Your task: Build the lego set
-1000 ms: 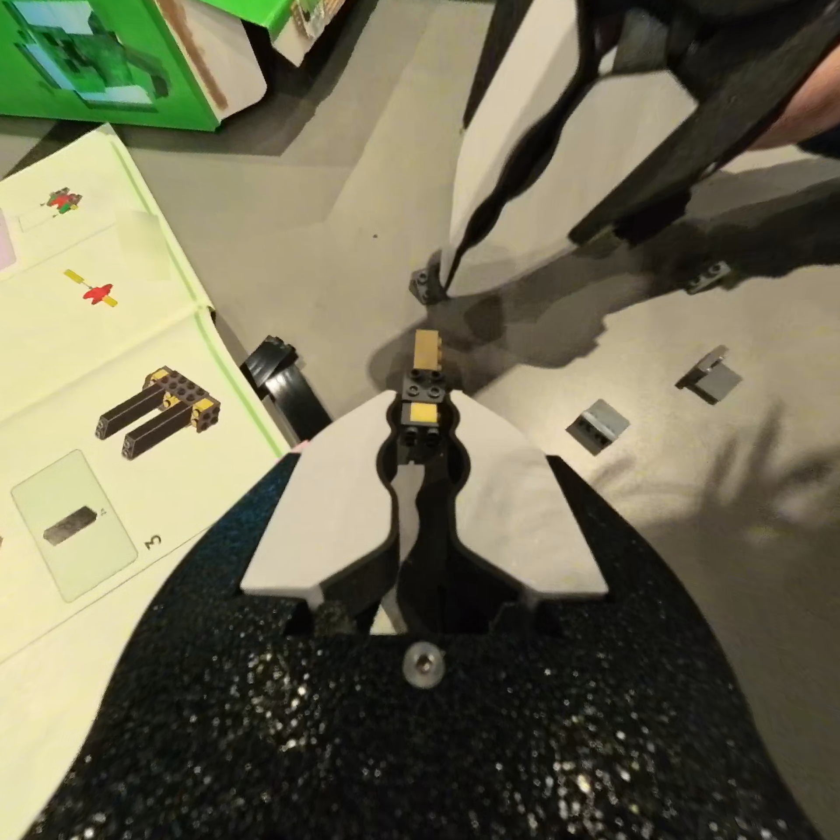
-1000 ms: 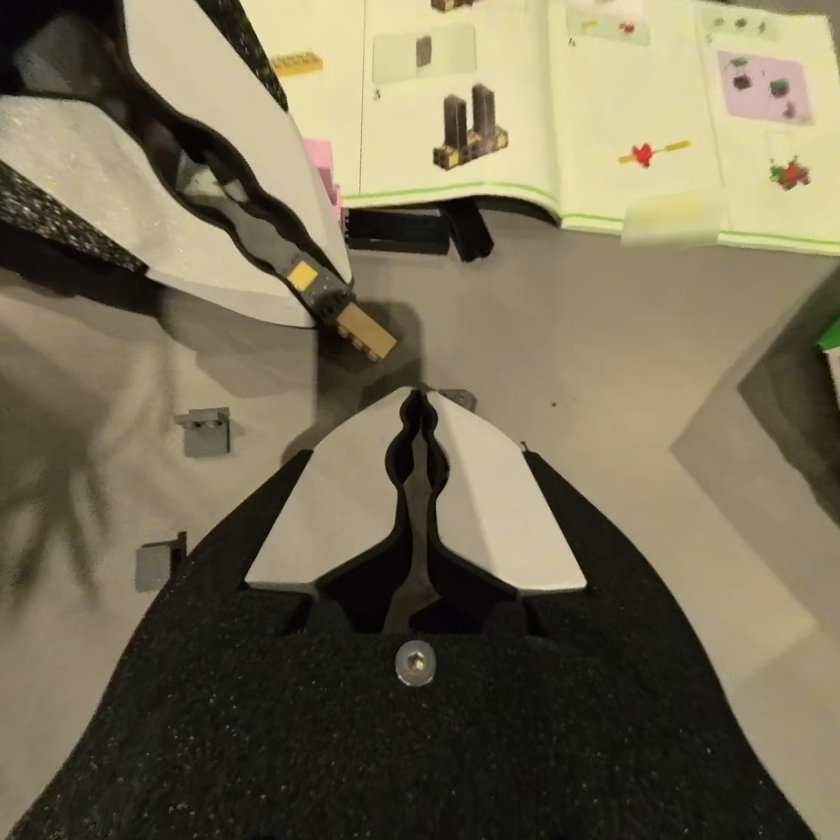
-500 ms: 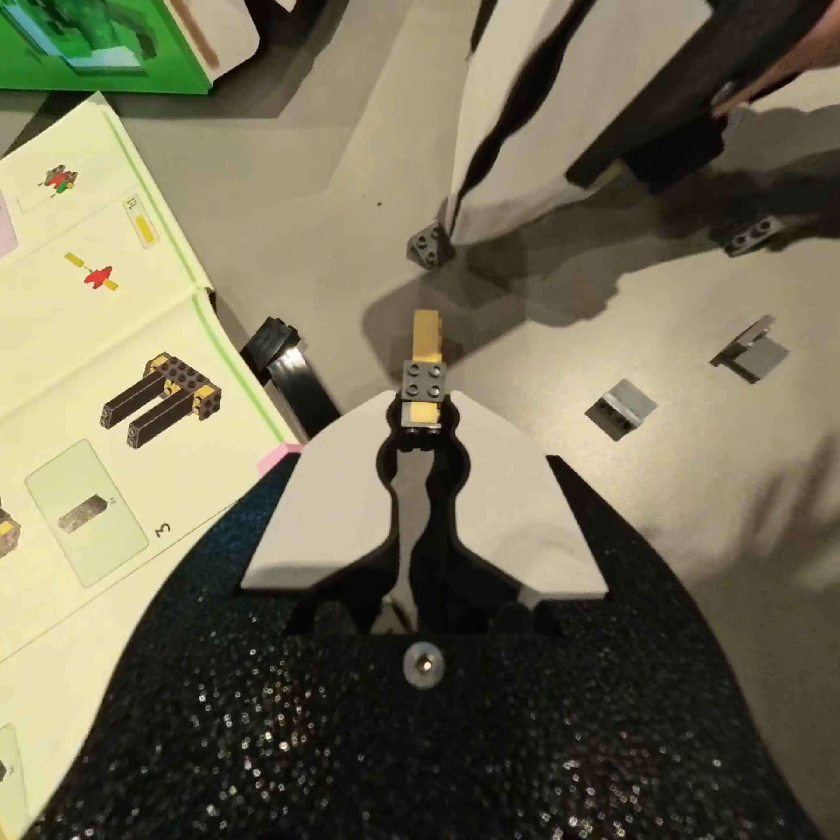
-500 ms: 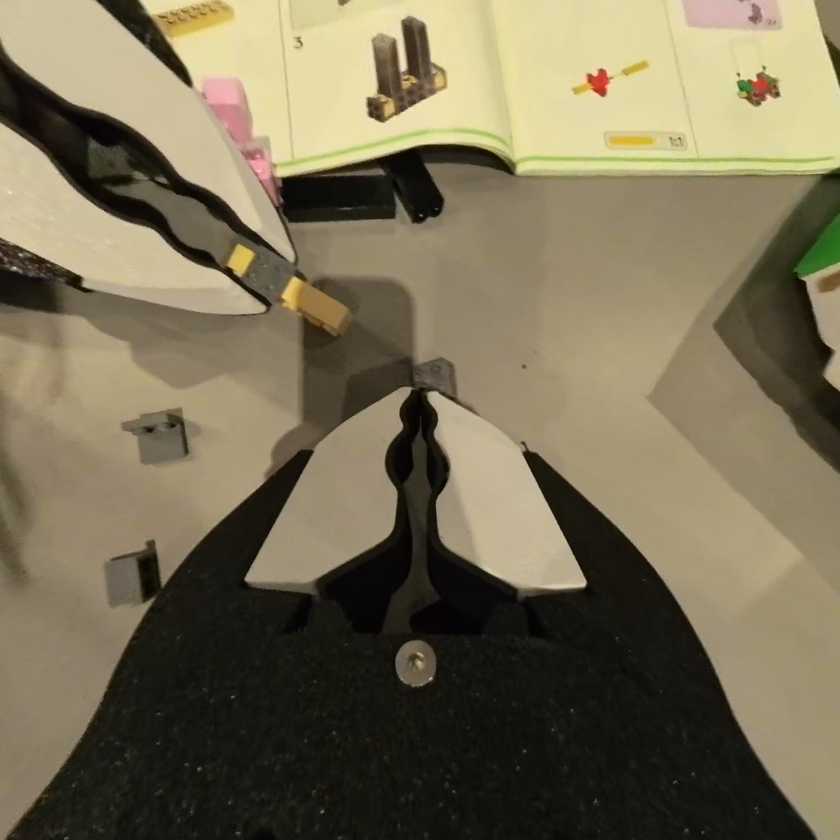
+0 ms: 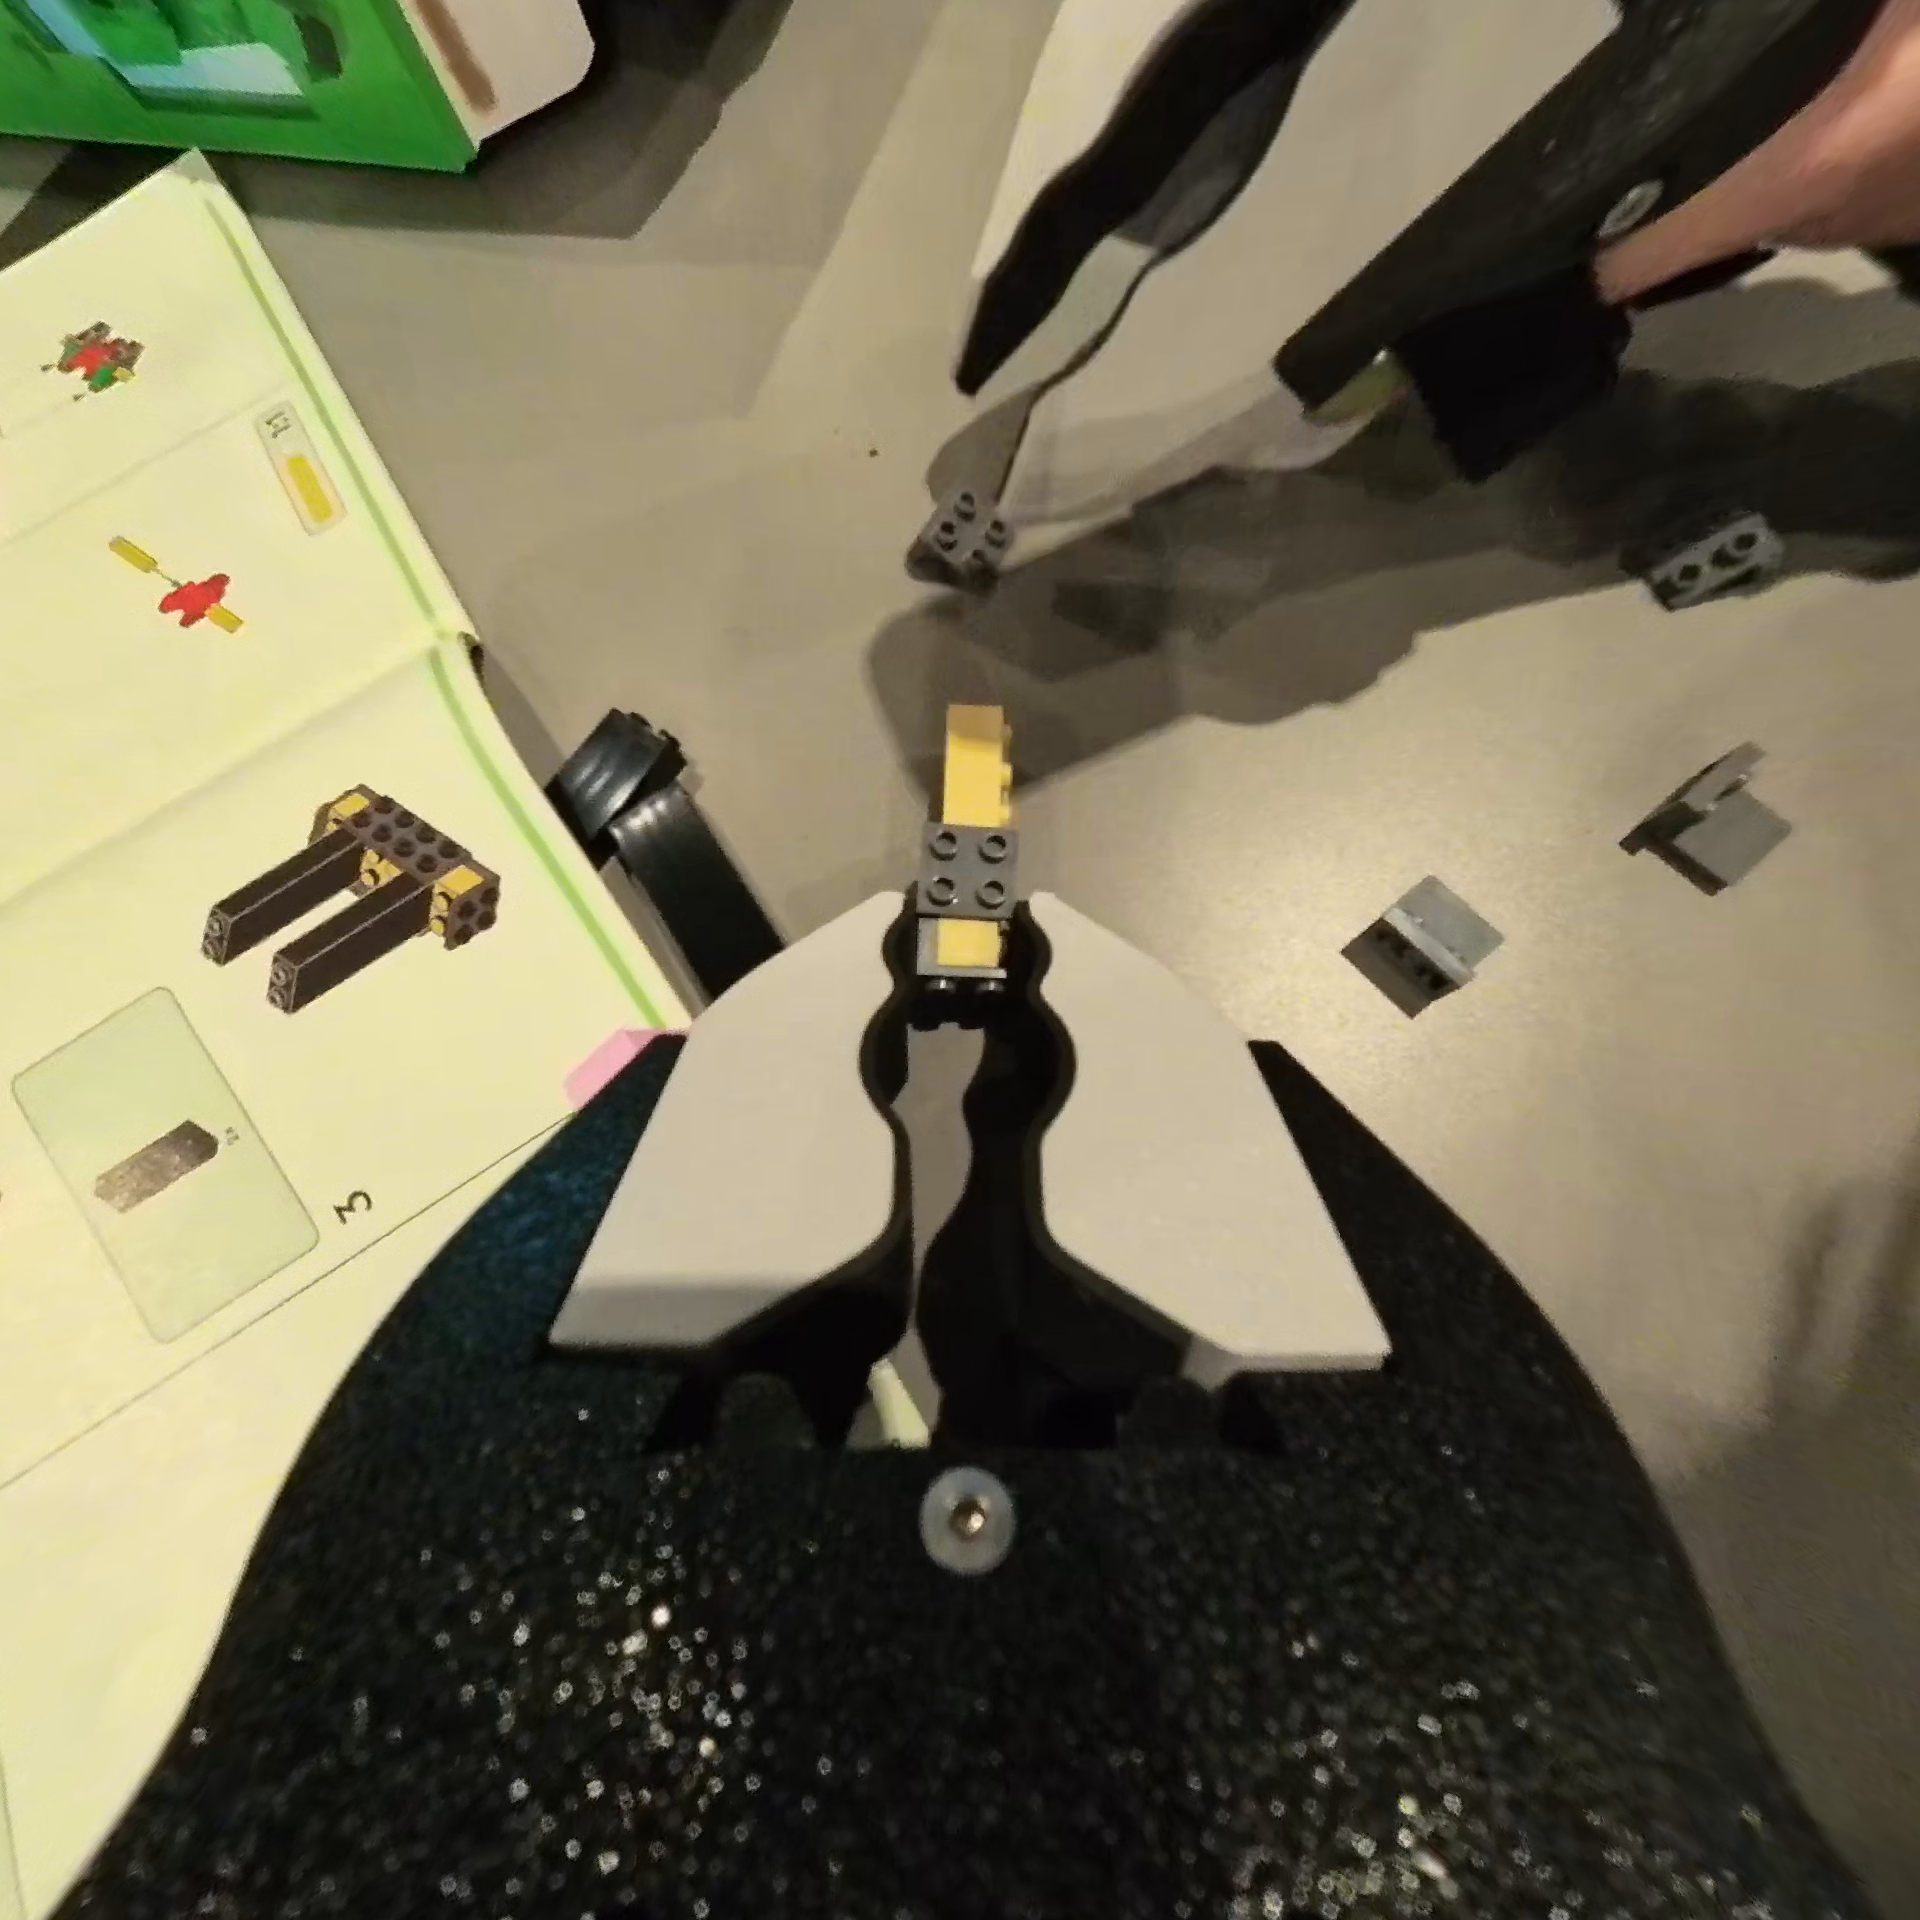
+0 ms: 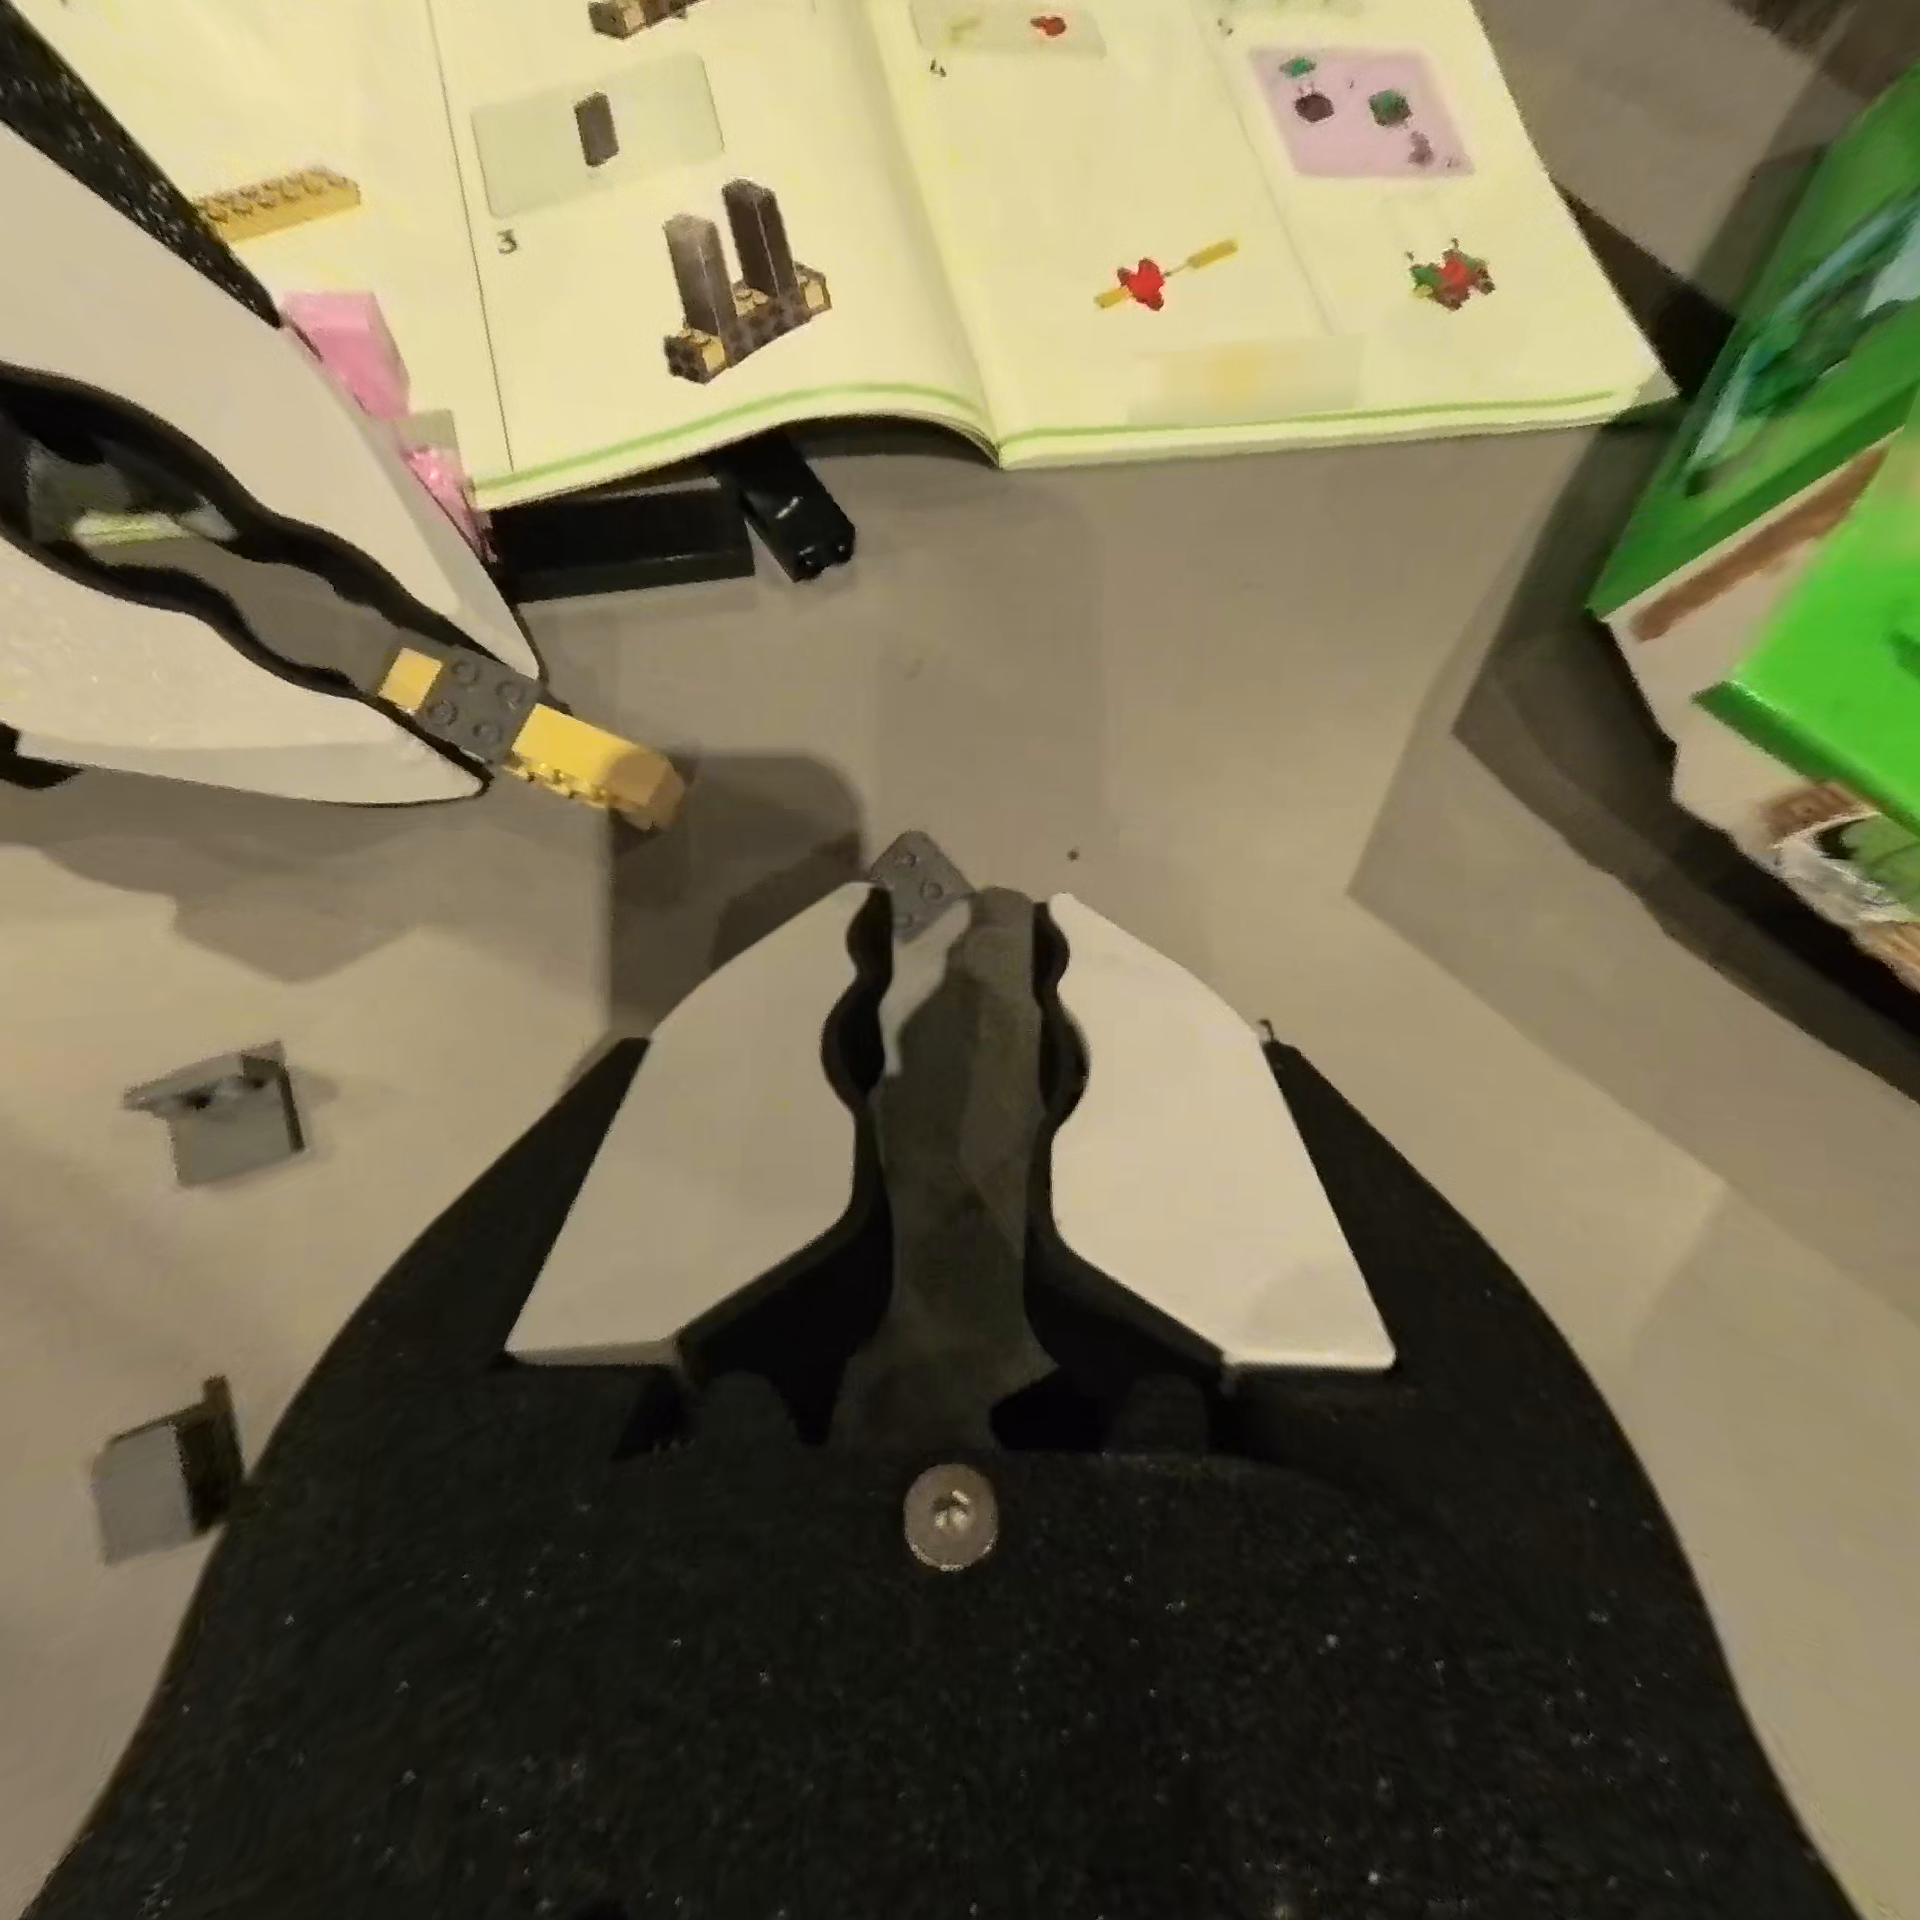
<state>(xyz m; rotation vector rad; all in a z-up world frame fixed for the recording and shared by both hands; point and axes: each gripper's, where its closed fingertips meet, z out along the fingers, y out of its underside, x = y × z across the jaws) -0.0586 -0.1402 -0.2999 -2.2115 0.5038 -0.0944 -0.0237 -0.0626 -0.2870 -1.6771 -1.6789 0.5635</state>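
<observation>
You see a small assembly (image 5: 971, 873), a dark grey studded plate on yellow bricks, pinched level at the tip of your left hand-held gripper (image 5: 966, 935). A loose dark grey plate (image 6: 920, 883) lies flat on the counter (image 6: 1143, 748), between your right hand-held gripper's (image 6: 961, 914) parted tips.

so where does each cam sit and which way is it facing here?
Left wrist view: sits on the left hand-held gripper, looking forward and down at the grey table; its own fingers pinch a tan and grey brick assembly; the right hand-held gripper and a person's hand show beyond.
Right wrist view: sits on the right hand-held gripper, facing the instruction booklet; its open fingers hang around a small dark grey brick.
Shared: assembly, booklet, small brick, black bricks, green box.
</observation>
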